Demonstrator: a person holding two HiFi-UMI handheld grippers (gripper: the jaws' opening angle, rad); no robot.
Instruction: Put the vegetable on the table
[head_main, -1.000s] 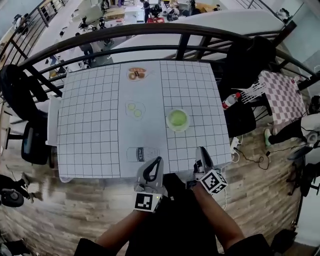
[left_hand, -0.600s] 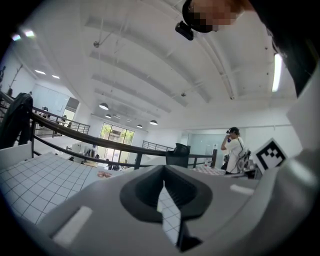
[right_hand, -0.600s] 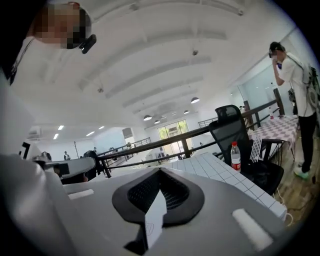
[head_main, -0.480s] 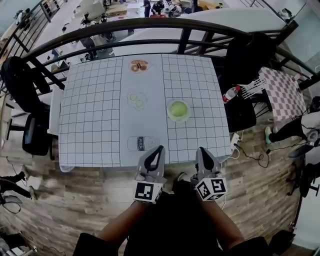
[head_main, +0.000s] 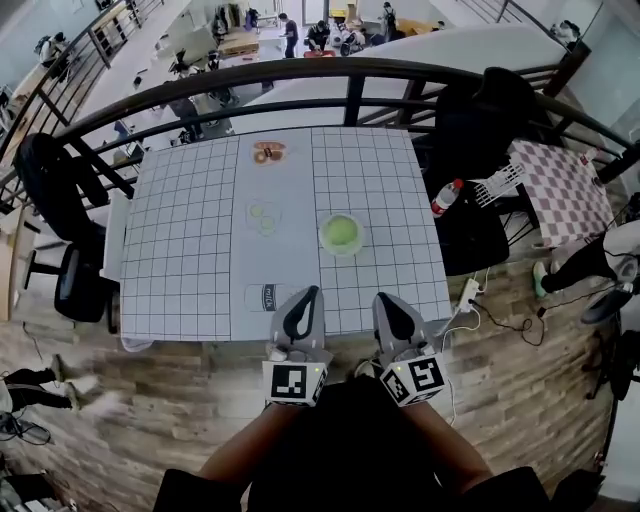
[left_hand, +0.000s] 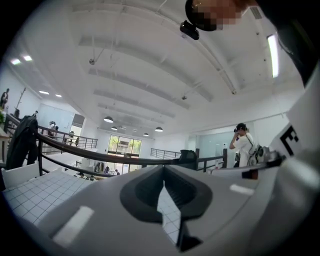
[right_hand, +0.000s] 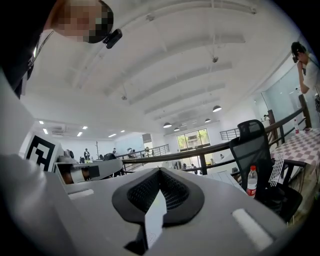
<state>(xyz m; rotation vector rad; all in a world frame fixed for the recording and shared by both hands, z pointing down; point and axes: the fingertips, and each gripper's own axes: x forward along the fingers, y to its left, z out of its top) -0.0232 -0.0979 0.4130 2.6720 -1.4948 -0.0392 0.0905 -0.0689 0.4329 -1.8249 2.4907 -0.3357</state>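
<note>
I have my left tongs (head_main: 305, 300) and right tongs (head_main: 384, 303) at the tabletop's (head_main: 180, 250) near edge, both pinched fully together on nothing; the green bowl (head_main: 341, 234) sits farther in.

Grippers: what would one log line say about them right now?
left gripper: shut, empty | right gripper: shut, empty | both: at near edge of table | green bowl: on table, untouched
</note>
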